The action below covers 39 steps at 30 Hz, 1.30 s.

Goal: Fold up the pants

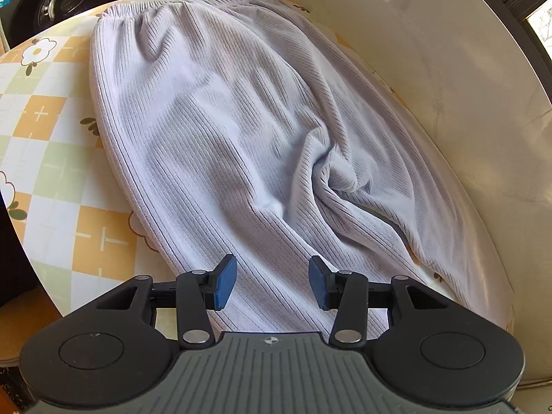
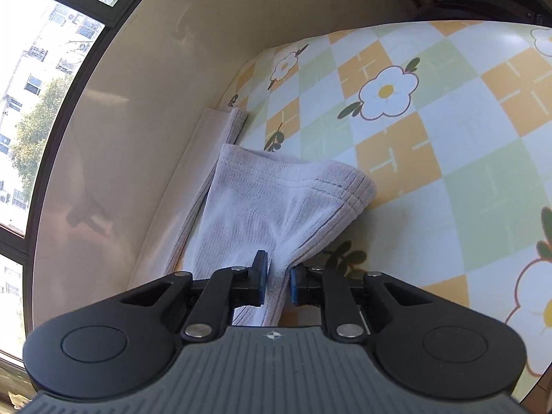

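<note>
In the left wrist view the left gripper (image 1: 272,283) fills the bottom of the frame, its blue pads (image 1: 226,283) standing apart with nothing pinched between them; it hangs over the near stretch of the pants (image 1: 220,131). The pale ribbed pants run from there up the middle of the frame, creased into a bunched fold right of centre, and end at the gathered waistband (image 1: 172,7) near the top. They lie on a table (image 1: 51,158) covered in orange, green and white checks with flowers. A cream wall (image 1: 448,69) curves along the right.

In the right wrist view the right gripper (image 2: 277,284) sits low in the frame, its jaws drawn in tight on a ridge of the pants' fabric (image 2: 276,207). Beyond it a hemmed leg end (image 2: 293,176) lies at centre, a second leg end (image 2: 227,120) farther up beside the wall. A window (image 2: 41,69) occupies the upper left.
</note>
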Each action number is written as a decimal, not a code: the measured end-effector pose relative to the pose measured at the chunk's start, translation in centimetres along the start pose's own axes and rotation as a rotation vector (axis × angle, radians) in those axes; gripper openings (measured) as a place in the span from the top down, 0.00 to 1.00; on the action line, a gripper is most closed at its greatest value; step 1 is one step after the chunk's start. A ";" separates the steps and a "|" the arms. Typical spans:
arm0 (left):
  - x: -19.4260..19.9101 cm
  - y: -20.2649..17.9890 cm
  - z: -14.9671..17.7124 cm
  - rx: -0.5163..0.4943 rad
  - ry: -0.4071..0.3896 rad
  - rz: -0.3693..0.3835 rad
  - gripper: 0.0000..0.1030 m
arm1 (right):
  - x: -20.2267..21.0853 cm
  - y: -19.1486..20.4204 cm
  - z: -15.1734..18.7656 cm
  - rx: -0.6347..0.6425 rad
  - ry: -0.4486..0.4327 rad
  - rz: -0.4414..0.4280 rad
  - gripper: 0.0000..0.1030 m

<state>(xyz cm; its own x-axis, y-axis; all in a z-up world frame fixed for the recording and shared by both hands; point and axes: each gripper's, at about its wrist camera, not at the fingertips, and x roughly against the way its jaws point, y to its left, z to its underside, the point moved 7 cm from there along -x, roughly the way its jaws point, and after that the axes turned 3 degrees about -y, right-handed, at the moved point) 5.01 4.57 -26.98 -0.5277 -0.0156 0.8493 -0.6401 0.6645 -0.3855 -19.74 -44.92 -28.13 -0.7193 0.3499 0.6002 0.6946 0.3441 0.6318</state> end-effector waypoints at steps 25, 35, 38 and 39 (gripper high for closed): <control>-0.6 14.7 -7.8 0.513 -0.265 0.082 0.55 | -1.0 2.8 1.7 0.189 0.049 0.176 0.89; -2.0 13.9 -8.0 0.345 -0.224 -0.078 0.95 | -0.2 2.1 1.5 0.142 0.022 0.185 0.93; -0.1 13.2 -8.0 0.326 -0.278 -0.081 0.96 | 1.3 3.8 0.2 0.134 -0.033 0.131 0.94; 1.0 12.6 -8.3 0.308 -0.305 -0.061 0.96 | 2.1 5.1 -0.4 0.139 -0.055 0.088 0.94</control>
<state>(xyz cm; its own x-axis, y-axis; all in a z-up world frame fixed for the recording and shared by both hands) 1.04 19.08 -27.99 -0.5946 -0.2988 0.7464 -0.7877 0.4027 -0.4663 -17.75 -42.82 -23.45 -0.6564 0.4299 0.6200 0.7529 0.4256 0.5020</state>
